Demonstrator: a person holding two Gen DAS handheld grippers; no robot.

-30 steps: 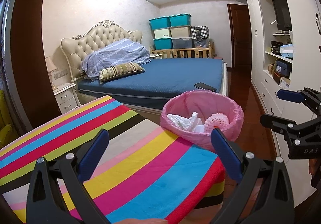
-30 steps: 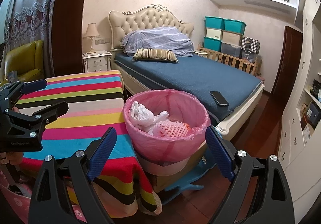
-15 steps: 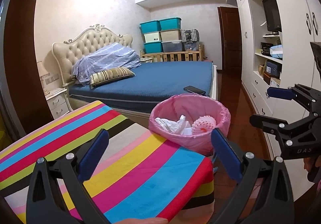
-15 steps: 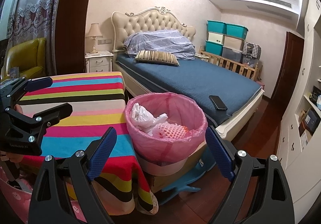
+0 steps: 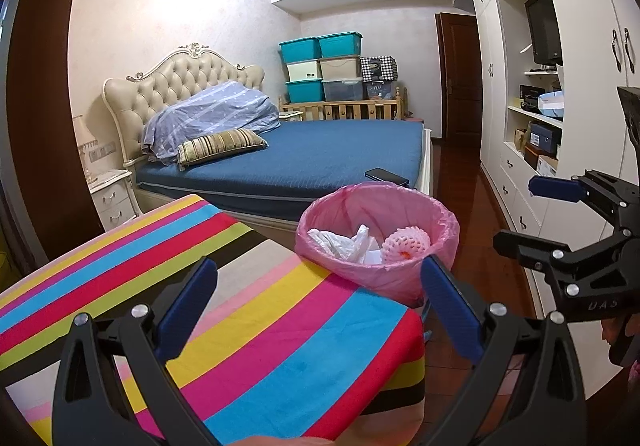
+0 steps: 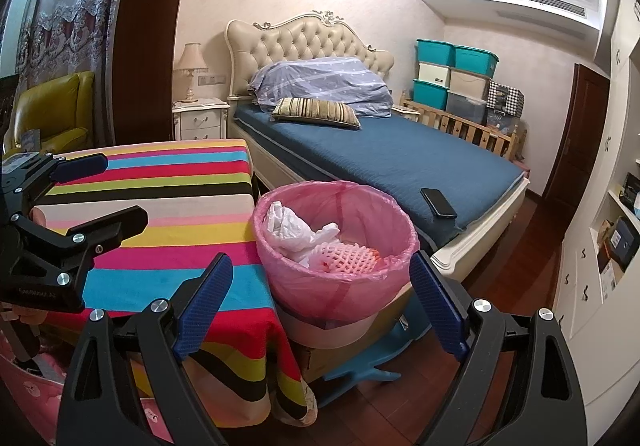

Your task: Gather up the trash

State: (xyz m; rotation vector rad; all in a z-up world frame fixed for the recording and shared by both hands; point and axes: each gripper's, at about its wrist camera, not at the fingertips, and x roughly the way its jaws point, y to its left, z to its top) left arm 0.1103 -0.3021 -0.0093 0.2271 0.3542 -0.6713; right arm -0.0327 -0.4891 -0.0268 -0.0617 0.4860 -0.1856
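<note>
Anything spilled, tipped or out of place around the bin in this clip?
Nothing spilled. The bin stands upright beside the striped table, its trash inside the pink liner. The one oddity: a phone lies near the corner of the bed, close to the edge.

- Tablecloth: stripes of red, yellow, blue, pink, green, black, grey.
- Bin liner: pink.
- Foam fruit net: pink mesh.
- Bed cover: dark blue.
- Pillow: gold-and-dark stripes.
- Storage boxes: teal.
- Armchair: yellow.
</note>
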